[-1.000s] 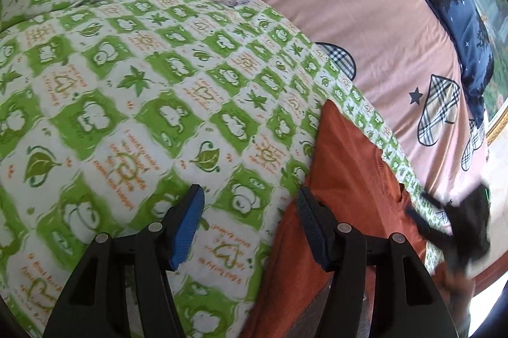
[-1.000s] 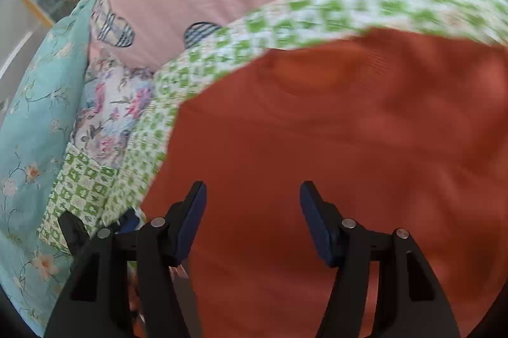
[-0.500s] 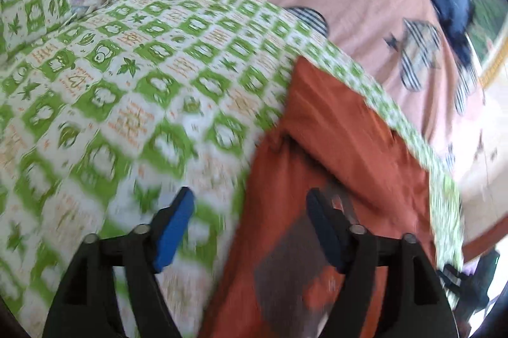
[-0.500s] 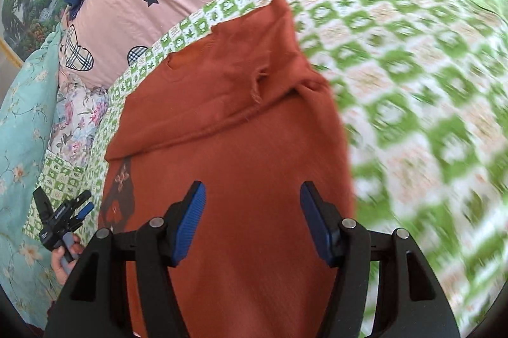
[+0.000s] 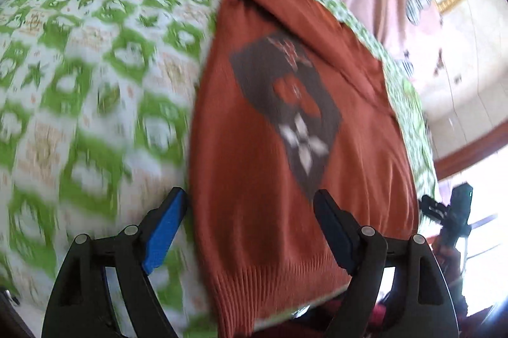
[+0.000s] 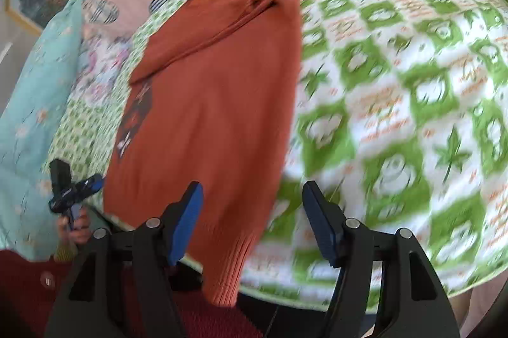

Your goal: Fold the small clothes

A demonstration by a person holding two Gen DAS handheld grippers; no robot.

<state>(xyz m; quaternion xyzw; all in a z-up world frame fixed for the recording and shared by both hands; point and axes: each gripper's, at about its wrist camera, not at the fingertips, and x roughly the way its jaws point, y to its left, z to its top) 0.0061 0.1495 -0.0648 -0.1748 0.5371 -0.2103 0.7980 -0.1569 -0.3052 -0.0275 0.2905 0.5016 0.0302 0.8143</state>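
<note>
bedsheet (image 5: 79, 90) blurred, sweater (image 5: 270, 211) hem cut off

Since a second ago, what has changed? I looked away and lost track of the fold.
Both hand-held grippers drew back toward the sweater hem, so it now shows whole, sleeve folded across the top. The left gripper widened; the right gripper is opening. Neither holds anything. The sweater stays flat on the green bedspread.
</note>
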